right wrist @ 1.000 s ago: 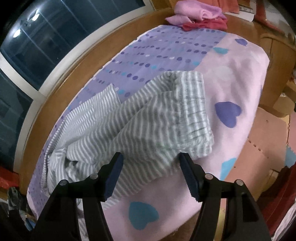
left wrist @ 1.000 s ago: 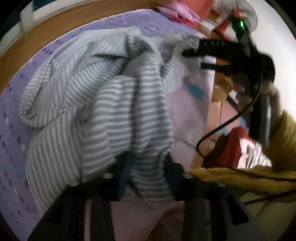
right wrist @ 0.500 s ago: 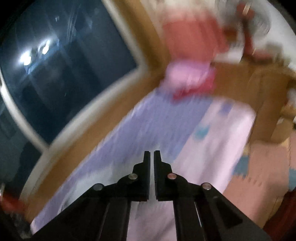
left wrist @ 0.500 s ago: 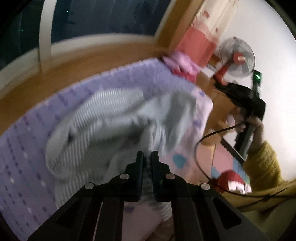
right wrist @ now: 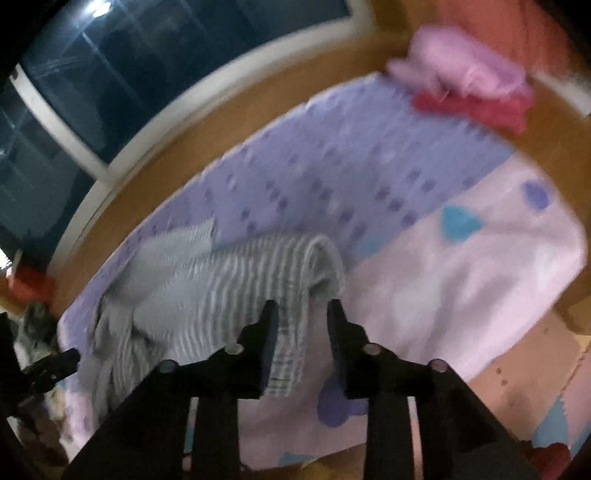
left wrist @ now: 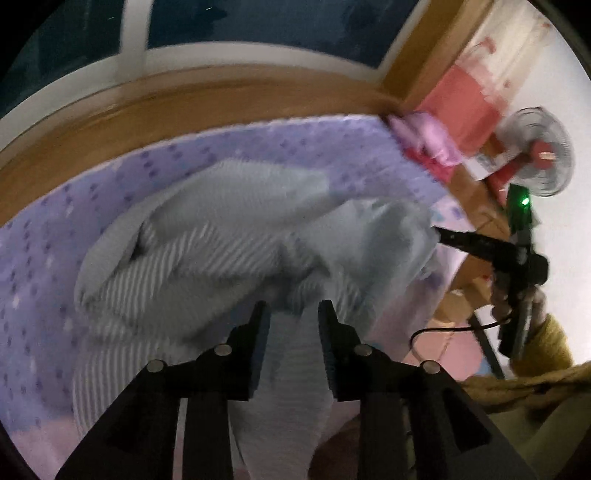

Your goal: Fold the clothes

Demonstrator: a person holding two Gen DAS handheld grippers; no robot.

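Left wrist view showed a bed [left wrist: 44, 258] with a purple dotted sheet, and a wooden frame [left wrist: 184, 96] ran along its far edge under a dark window [left wrist: 258, 22]. A grey and white striped garment [left wrist: 207, 254] lay crumpled on the middle of the bed and reached down to the near edge. The left hand-held gripper [left wrist: 291, 314] pointed down at it. Its jaws were opening, with a fold of the striped cloth in the gap between them; the pads did not seem to press on it, but the picture was blurred. At the far right corner of the bed lay a pink and red pile of clothes [left wrist: 424, 136]. Further right, a fan [left wrist: 535, 162] stood by the wall. At the right edge of the bed, the right hand-held gripper [left wrist: 443, 234] had its tip at the cloth, and a hand [left wrist: 509, 291] in a yellow sleeve [left wrist: 546, 347] held its handle.

In the right wrist view, the left hand-held gripper appeared as a dark tip at the left border, just beside the garment. The striped garment [right wrist: 221, 288] was spread over the left part of the bed [right wrist: 480, 277], from the purple area to the pink area with hearts. The right hand-held gripper [right wrist: 301, 321] hung over its right end. Its jaws were opening too, and a striped band of cloth lay between them, nearer to the left finger. I could not tell whether it touched that finger.
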